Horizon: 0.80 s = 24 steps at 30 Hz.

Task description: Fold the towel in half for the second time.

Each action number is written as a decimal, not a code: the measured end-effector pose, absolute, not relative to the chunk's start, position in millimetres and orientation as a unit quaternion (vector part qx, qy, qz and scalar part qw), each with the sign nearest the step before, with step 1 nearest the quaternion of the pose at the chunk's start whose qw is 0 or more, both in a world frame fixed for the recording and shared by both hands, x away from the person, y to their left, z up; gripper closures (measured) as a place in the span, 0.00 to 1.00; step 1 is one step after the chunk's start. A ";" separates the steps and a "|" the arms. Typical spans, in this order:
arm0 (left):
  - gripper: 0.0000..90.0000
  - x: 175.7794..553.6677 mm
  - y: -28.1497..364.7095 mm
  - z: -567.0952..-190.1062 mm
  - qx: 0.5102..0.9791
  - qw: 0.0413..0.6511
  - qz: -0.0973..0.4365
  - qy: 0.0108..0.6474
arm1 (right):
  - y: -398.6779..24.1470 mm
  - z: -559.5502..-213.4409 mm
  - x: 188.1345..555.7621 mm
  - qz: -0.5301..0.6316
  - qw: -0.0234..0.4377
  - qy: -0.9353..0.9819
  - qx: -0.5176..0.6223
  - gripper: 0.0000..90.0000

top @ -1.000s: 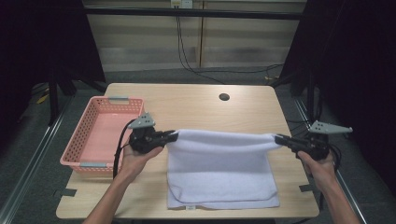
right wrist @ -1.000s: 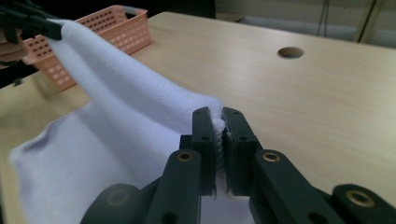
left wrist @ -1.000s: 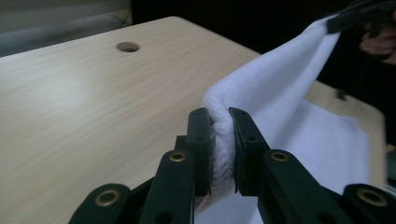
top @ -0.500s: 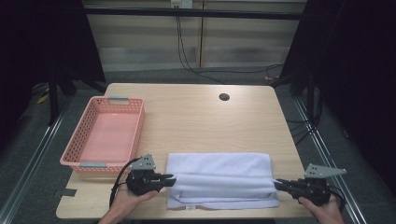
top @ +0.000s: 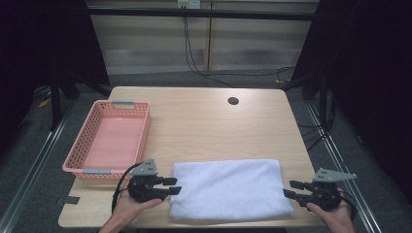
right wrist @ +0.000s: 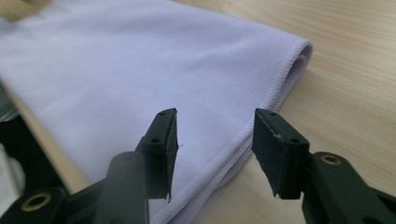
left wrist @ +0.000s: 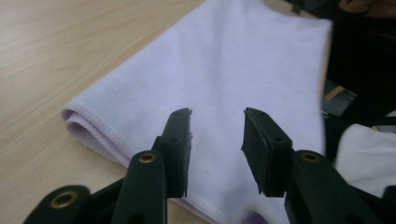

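I see the white towel (top: 228, 189) lying folded and flat on the near part of the table (top: 209, 121), its long side running left to right, close to the near edge. In the left gripper view the folded layers show as a rounded, stitched edge (left wrist: 88, 123) at the towel's end.

Left hand (top: 128, 206): I note it comes in from the bottom of the high view, palm under the tool, with the left gripper (top: 172, 186) held roughly level and pointing right at the towel's left end. Its jaws have just been opening and stand apart; in its own view the towel lies below and beyond the pads (left wrist: 180, 140), and nothing is pinched between them. The tips sit just at the towel's left edge.

Right hand (top: 333, 213): it sits at the near right corner of the table, mirror of the left, with the right gripper (top: 290, 189) level and pointing left at the towel's right end. Its jaws have also just been opening and stand apart. In the right gripper view the towel's folded corner (right wrist: 289, 60) lies ahead of the pads (right wrist: 166, 140) and no cloth is clamped.

The cable (top: 119, 182) loops back from the left gripper toward the wrist.

The pink basket (top: 87, 145) stands on the left of the table, just behind the left hand, apart from the towel.
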<state>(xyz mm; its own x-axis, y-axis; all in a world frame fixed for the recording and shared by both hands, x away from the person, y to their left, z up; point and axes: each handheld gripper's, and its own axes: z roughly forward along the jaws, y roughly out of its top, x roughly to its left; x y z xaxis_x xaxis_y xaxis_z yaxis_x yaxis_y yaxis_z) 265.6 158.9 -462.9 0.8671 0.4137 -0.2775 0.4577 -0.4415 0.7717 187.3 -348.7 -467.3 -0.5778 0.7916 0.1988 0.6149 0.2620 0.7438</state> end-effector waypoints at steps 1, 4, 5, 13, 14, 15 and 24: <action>0.69 271.2 154.0 -467.5 0.851 0.451 -0.023 0.266 | -346.2 -470.5 193.1 0.401 0.107 0.786 0.457 0.54; 0.67 285.6 141.4 -481.2 0.867 0.417 -0.021 0.271 | -341.3 -480.5 209.9 0.373 0.116 0.792 0.469 0.52; 0.65 290.6 140.1 -484.8 0.868 0.412 -0.025 0.278 | -341.1 -482.9 214.3 0.373 0.111 0.791 0.473 0.52; 0.63 308.7 130.8 -495.5 0.868 0.404 -0.006 0.289 | -332.4 -495.6 239.8 0.341 0.118 0.800 0.479 0.64; 0.62 310.2 128.7 -495.6 0.867 0.405 -0.007 0.290 | -333.1 -495.4 244.2 0.339 0.119 0.798 0.484 0.68; 0.61 312.1 126.2 -495.7 0.868 0.404 -0.001 0.290 | -334.4 -495.9 247.2 0.341 0.125 0.798 0.481 0.69; 0.52 329.5 113.6 -495.2 0.865 0.407 -0.005 0.293 | -347.7 -497.2 267.4 0.347 0.153 0.779 0.499 0.56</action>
<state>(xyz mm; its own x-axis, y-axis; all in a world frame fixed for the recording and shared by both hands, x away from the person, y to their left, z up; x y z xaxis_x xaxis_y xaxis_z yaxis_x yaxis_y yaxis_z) 329.5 113.6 -495.2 0.8283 0.5028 -0.2471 0.5109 -0.4970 0.7014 267.4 -347.7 -497.2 -0.4546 0.8841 0.1081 0.6713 0.2604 0.6940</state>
